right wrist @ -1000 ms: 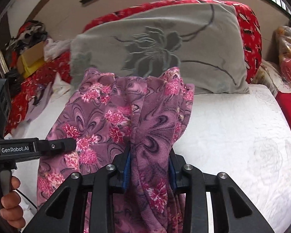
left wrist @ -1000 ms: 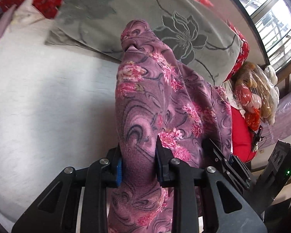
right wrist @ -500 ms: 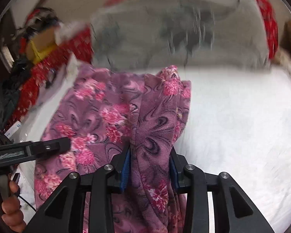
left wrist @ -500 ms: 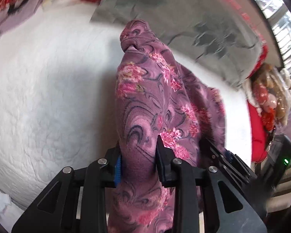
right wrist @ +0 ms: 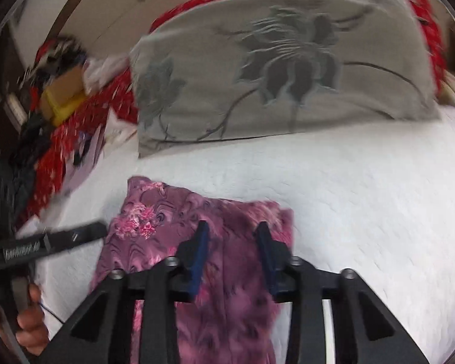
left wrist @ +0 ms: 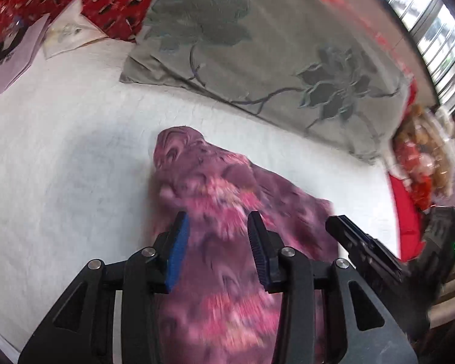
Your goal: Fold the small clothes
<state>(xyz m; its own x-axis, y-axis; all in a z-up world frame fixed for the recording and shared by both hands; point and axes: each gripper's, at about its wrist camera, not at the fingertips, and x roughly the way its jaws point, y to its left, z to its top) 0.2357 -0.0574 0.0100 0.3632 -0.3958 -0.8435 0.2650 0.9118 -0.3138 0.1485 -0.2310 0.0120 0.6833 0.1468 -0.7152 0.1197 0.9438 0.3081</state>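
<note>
A white quilted bed (right wrist: 364,188) carries a purple floral garment (right wrist: 173,212) and a grey flowered pillow (right wrist: 282,69).

A: The purple floral fleece garment (left wrist: 227,273) smears with motion blur between the left gripper's black fingers (left wrist: 179,242); its lower part runs off the frame's bottom edge.

B: In the right wrist view, the lettering on the black bar (right wrist: 42,245) at lower left is unreadable, and a hand (right wrist: 30,327) is cut off by the rim.
</note>
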